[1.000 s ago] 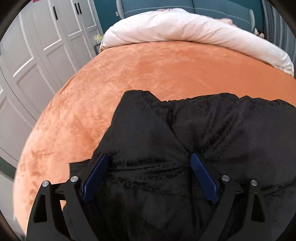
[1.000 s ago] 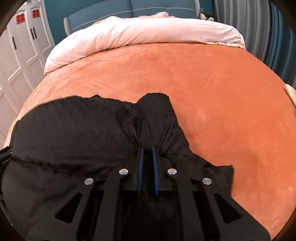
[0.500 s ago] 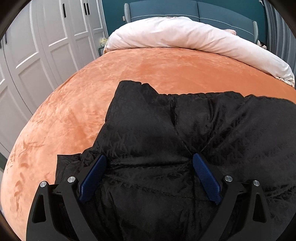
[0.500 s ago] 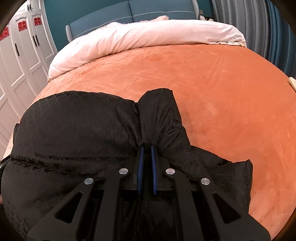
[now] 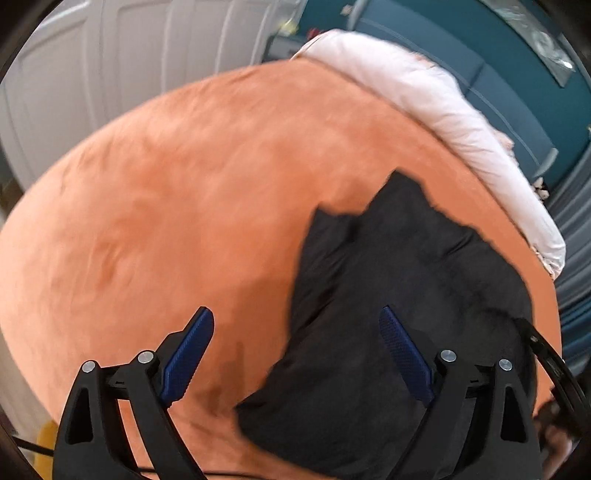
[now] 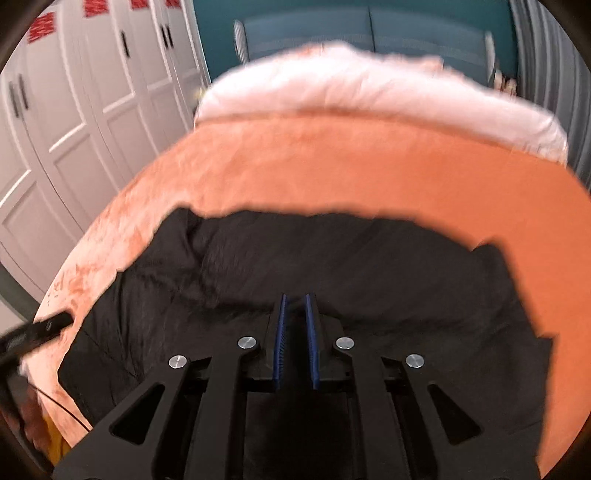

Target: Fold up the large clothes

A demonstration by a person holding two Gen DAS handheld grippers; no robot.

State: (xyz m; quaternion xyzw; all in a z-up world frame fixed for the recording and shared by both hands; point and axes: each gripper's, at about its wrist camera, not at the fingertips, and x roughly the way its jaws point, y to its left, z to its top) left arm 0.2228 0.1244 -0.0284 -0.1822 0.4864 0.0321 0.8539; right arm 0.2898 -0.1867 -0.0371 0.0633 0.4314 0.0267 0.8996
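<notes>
A black quilted jacket (image 6: 332,266) lies bunched on the orange bedspread (image 6: 369,166). In the left wrist view the jacket (image 5: 399,280) sits at the right. My left gripper (image 5: 295,332) is open and empty; its left finger hangs over bare bedspread (image 5: 166,221), its right finger over the jacket's edge. My right gripper (image 6: 295,306) has its blue pads nearly together, low over the jacket. Motion blur hides whether cloth sits between them. The other gripper's black tip (image 6: 51,325) shows at the jacket's left edge.
A rolled white duvet (image 6: 369,92) lies across the far end of the bed, before a teal headboard (image 6: 369,33). White wardrobe doors (image 6: 74,110) stand along the left side. The bed's left edge (image 6: 51,295) drops off near the jacket.
My left gripper has swung left and off the jacket, now mostly over bare bedspread. My right gripper has risen and drawn back, and the jacket now spreads wide before it.
</notes>
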